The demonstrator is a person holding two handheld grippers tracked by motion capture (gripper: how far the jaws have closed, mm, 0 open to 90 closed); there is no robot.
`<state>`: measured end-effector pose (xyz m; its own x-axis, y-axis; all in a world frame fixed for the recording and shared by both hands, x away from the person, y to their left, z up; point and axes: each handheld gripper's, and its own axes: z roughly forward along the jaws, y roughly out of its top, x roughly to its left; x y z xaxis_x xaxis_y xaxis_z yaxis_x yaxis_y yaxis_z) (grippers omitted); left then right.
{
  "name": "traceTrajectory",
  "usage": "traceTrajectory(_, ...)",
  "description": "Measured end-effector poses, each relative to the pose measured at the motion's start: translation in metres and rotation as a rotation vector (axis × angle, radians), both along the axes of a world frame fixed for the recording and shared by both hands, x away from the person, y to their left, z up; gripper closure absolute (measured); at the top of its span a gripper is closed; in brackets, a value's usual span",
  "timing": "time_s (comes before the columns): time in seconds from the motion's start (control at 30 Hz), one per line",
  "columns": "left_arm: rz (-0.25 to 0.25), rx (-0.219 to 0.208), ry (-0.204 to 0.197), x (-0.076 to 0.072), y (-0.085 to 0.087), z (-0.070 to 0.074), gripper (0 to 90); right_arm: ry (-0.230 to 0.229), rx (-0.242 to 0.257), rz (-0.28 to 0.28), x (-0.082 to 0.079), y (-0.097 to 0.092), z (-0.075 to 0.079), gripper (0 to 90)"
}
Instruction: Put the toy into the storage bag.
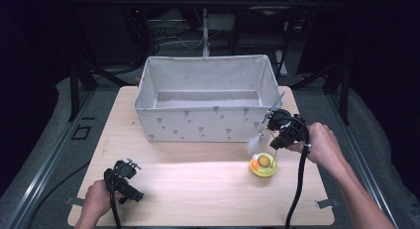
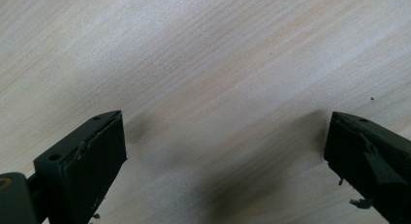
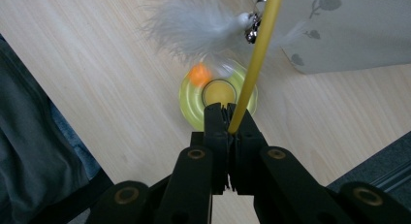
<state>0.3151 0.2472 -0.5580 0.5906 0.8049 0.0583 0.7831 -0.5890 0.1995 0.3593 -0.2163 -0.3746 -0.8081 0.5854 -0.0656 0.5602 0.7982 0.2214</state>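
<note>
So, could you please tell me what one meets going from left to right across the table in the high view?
Left claw → fabric storage bin → white feather → yellow round toy → right claw.

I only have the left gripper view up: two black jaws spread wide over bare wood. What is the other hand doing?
Observer: The right gripper is shut on a thin yellow stick, a cat toy with a white feather and a small bell at its tip.
Operator: Is that toy lying on the table?
Observer: No, the stick slants up off the wooden table; the feather hangs above a round yellow disc toy carrying an orange ball.
Operator: Anywhere to put it?
Observer: A grey fabric bin stands open at the table's far side, just behind the disc toy, and what shows of its floor is bare.
</note>
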Motion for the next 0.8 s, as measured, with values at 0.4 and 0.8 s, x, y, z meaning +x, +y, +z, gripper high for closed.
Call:
traceTrajectory(0.4,0.000,-0.001,0.002,0.000,0.000,0.000,1.5,-0.021,0.022,-0.008,0.000,-0.004,0.011,87.8)
traceTrajectory(0.8,-0.001,-0.002,-0.001,0.000,0.000,0.000,1.5,-0.052,0.027,-0.007,0.001,-0.002,0.028,87.8)
